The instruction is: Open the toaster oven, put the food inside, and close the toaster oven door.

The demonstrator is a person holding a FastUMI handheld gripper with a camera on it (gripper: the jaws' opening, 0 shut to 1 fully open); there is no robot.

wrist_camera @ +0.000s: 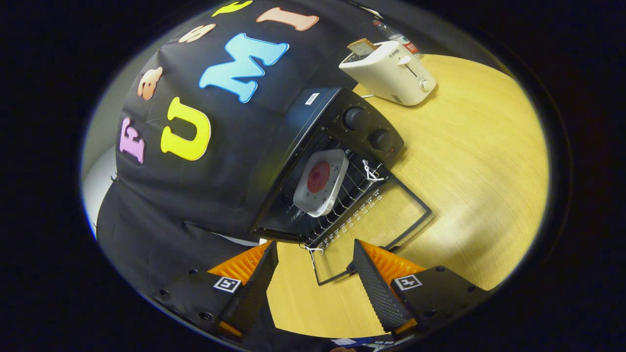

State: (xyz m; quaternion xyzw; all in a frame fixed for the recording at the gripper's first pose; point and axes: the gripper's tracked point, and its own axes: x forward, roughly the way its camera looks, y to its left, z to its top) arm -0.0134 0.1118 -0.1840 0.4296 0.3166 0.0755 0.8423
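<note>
Wood-grain table [469, 161] shows in the wide gap of my gripper [315, 256], which is released and grasps nothing; the lowered glass door [371, 230] lies just ahead, its near edge partly hidden behind one finger [379, 288]. Beyond, the black oven [313, 146] stands open with a white plate [321, 182] of red food [318, 177] on its rack. Farther back, a white toaster [391, 73] holds bread [362, 47], with a half-hidden bottle [397, 35] behind it.
</note>
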